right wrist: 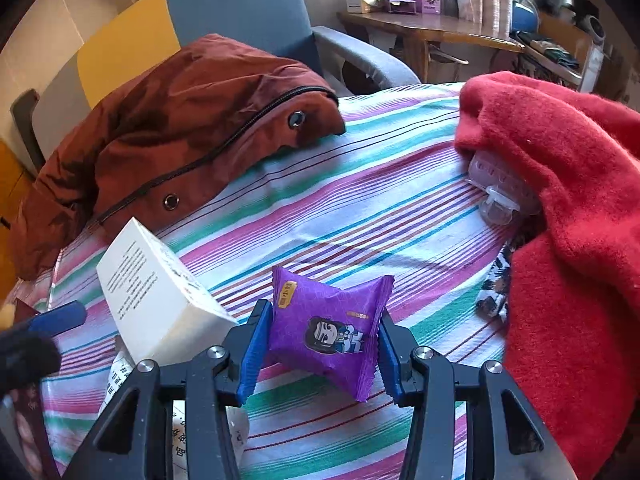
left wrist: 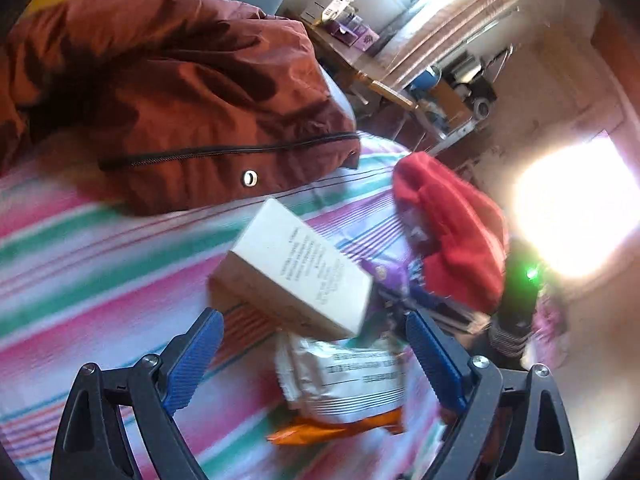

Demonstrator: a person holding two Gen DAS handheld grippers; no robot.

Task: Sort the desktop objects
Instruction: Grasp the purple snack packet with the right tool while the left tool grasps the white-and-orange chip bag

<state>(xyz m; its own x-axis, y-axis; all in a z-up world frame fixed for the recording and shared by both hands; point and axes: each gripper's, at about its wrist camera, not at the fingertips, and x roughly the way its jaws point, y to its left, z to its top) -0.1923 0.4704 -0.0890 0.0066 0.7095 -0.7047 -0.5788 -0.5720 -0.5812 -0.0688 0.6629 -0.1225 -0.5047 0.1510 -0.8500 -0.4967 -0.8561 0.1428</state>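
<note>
My right gripper (right wrist: 322, 346) is shut on a purple snack packet (right wrist: 328, 332) with a cartoon figure, held just over the striped cloth (right wrist: 360, 208). The same packet (left wrist: 384, 276) shows behind the box in the left wrist view. A white box (right wrist: 160, 292) with small print lies tilted to the left of it, propped on a white printed pouch (right wrist: 120, 380). My left gripper (left wrist: 316, 348) stands open just short of the white box (left wrist: 296, 264), with the white pouch (left wrist: 344, 376) below and between its fingers. One blue fingertip (right wrist: 60, 318) of the left gripper shows at the left edge.
A brown jacket (right wrist: 180, 128) lies at the back left and a red fleece (right wrist: 560, 240) on the right. A clear plastic clip (right wrist: 500, 188) and a patterned packet (right wrist: 496, 288) peek from under the fleece. An orange packet (left wrist: 340, 428) lies under the pouch. A blue chair (right wrist: 248, 8) stands behind.
</note>
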